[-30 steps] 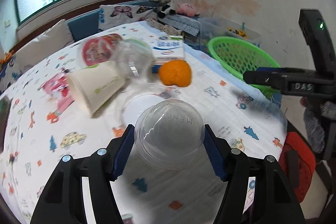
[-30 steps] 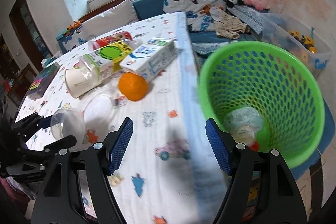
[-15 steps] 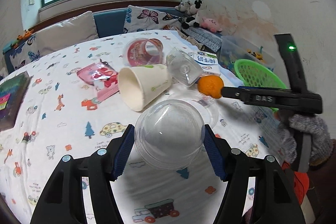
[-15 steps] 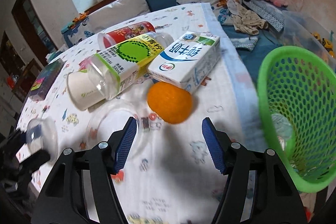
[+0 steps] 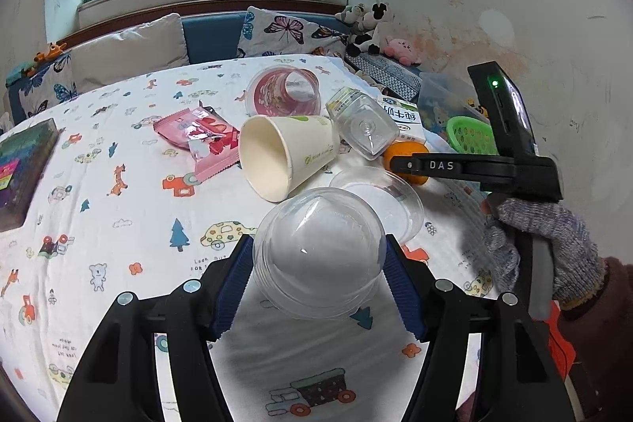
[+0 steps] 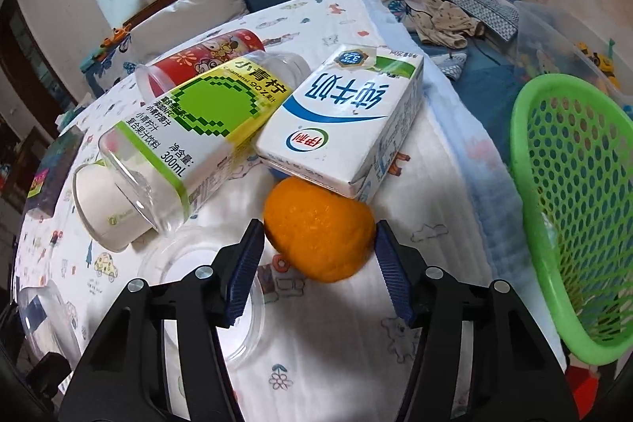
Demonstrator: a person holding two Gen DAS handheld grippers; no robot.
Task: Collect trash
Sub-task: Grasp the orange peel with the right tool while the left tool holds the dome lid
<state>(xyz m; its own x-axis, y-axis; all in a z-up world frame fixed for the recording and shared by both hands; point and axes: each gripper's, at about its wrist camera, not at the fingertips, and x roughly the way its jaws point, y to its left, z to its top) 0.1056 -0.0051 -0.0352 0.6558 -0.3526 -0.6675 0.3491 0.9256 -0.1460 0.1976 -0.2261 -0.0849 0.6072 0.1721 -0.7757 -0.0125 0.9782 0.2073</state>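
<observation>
Where basket loomed, right claw (image 6: 318, 258) astride orange (image 6: 319, 229).

orange fruit (image 6: 319, 239) | green basket (image 6: 569, 224) | pink wrapper (image 5: 198, 137) | cartoon-print tablecloth (image 5: 99, 224)

The basket (image 6: 569, 208) ran off the right edge, and in the left view only a sliver of it (image 5: 470, 135) showed behind the right gripper. The orange (image 5: 407, 161) was half hidden there. The book (image 5: 21, 165) was cut by the frame.
</observation>
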